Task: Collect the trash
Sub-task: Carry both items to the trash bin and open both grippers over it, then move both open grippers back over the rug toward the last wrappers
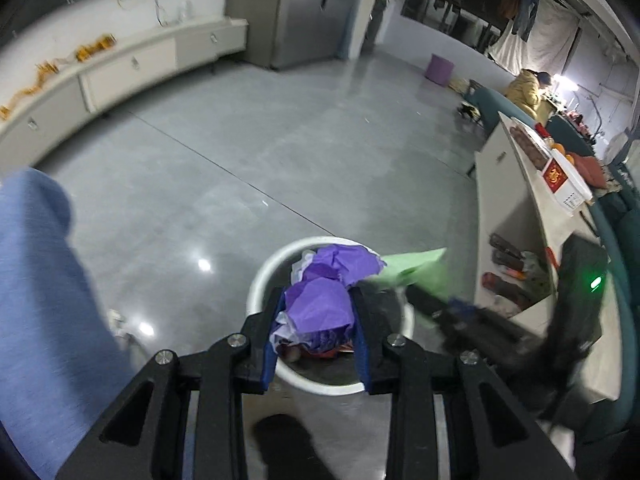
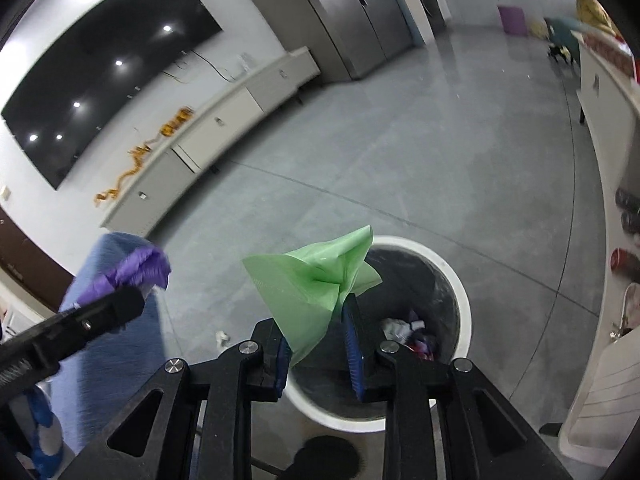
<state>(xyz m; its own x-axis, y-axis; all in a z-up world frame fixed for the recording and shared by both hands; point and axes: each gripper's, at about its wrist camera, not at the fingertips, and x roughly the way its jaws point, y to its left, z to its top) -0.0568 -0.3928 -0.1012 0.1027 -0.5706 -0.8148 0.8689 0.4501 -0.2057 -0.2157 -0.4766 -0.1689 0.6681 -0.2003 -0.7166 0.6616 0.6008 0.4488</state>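
- Left gripper (image 1: 316, 316) first: its blue-padded fingers (image 1: 269, 354) are pinched on a crumpled wad of purple paper (image 1: 320, 306), which fills the gap between them.
- That purple wad hangs right above the white bin (image 1: 262, 276), so the trash is over the mouth and still in the grip.
- More crumpled purple and white scraps sit just past the fingertips, over the bin; whether they belong to the held wad is hard to tell.
- Over to the right gripper (image 2: 316, 332): a green plastic bag (image 2: 308, 280) sits between its pads, the lower tail running down along the left pad (image 2: 283, 356) and the upper part flaring out above the fingertips. The jaws look narrow and closed on it.
- The green bag hangs over the near-left rim of the bin (image 2: 460, 280), whose dark inside holds a few scraps of trash (image 2: 408, 332) at the bottom.
- From the right camera, the left gripper (image 2: 120, 304) comes in at the left edge with its purple paper (image 2: 140, 270) sticking out of its tip.
- From the left camera, the right gripper (image 1: 432, 304) is a dark blur at the right, the green bag (image 1: 416, 268) trailing from it beside the bin.
- The bin stands on a shiny grey floor (image 1: 280, 140), just beside a low white shelf (image 1: 516, 208).
- A blue trouser leg (image 1: 36, 280) stands at the left.
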